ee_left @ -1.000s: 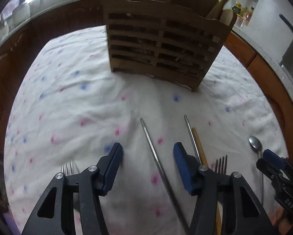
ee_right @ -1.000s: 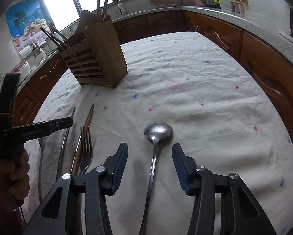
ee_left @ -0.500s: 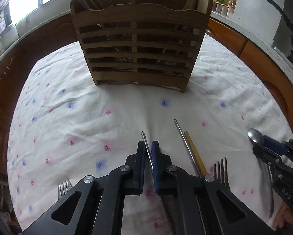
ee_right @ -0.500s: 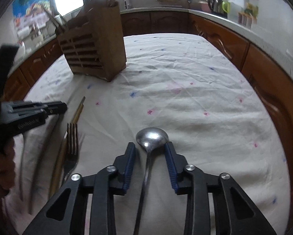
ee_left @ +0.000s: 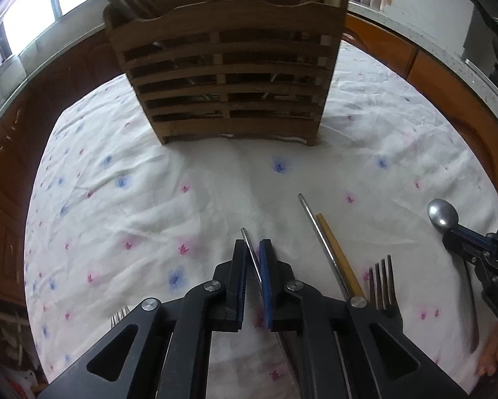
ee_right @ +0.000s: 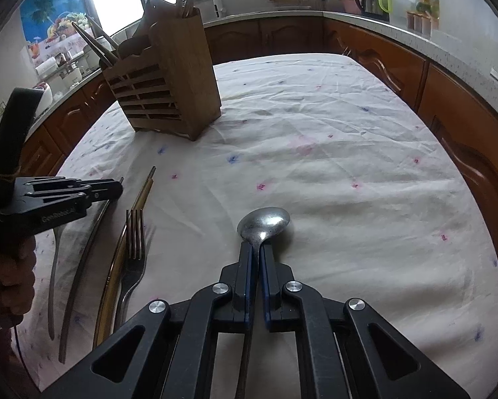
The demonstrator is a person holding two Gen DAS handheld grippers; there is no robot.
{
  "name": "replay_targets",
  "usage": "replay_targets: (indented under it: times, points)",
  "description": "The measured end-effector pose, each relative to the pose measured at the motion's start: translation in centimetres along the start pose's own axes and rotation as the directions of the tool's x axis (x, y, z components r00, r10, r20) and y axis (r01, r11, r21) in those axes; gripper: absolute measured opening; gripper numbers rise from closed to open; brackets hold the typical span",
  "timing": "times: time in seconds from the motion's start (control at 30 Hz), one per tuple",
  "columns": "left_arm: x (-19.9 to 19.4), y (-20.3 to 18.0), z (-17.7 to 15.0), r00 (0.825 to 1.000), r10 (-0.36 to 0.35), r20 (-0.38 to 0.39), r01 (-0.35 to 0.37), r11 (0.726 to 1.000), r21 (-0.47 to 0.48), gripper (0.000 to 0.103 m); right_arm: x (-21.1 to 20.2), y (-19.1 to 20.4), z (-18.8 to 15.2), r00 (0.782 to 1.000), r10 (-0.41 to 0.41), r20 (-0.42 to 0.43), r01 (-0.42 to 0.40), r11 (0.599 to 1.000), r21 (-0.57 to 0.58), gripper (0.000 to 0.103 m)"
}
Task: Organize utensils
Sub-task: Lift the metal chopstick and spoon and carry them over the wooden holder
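Observation:
My left gripper (ee_left: 252,247) is shut on a thin steel chopstick (ee_left: 249,242) whose tip sticks out past the pads, low over the tablecloth. My right gripper (ee_right: 255,249) is shut on the neck of a steel spoon (ee_right: 264,222); its bowl lies just ahead of the pads. The slatted wooden utensil holder (ee_left: 229,76) stands upright ahead of the left gripper, with several utensils in it; it also shows in the right wrist view (ee_right: 169,79) at far left.
A second steel chopstick (ee_left: 318,242), a yellow chopstick (ee_left: 338,256) and a fork (ee_left: 382,282) lie right of the left gripper. Another fork (ee_left: 119,316) lies at lower left. The flowered tablecloth (ee_right: 332,153) covers the table; brown cabinets ring it.
Both grippers went from open to shut, the left on the steel chopstick and the right on the spoon's neck. The left gripper also moved nearer the wooden holder.

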State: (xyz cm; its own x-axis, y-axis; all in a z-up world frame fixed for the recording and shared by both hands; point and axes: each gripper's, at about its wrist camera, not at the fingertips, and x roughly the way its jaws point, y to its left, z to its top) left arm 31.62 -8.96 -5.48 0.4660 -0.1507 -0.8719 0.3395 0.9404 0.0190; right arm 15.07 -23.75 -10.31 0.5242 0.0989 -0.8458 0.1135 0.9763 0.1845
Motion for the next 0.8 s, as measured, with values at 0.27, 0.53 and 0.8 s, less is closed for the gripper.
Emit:
replay_targets:
  times: [0.27,0.53,0.8]
  points:
    - [-3.4,0.5,-1.9,0.995,-0.045,0.091,0.048,0.999,-0.027,0.003,-1.7,-0.3,0.2,0.998,0.039,0.055,-0.041,0.999,0.025,0.005]
    - [-9.9,2.0,-3.4,0.969,-0.124,0.214,0.141,0.988,-0.066,0.003,-4.6,0.7,0.9,0.990,0.070,0.120,-0.072,0.997,0.012,0.004]
    - [-17.0,3.6,-5.6,0.932,-0.161,0.326,0.191,0.979,-0.064,0.003,-8.1,2.7,2.0,0.974,0.096,0.205,-0.092,0.995,-0.029,0.004]
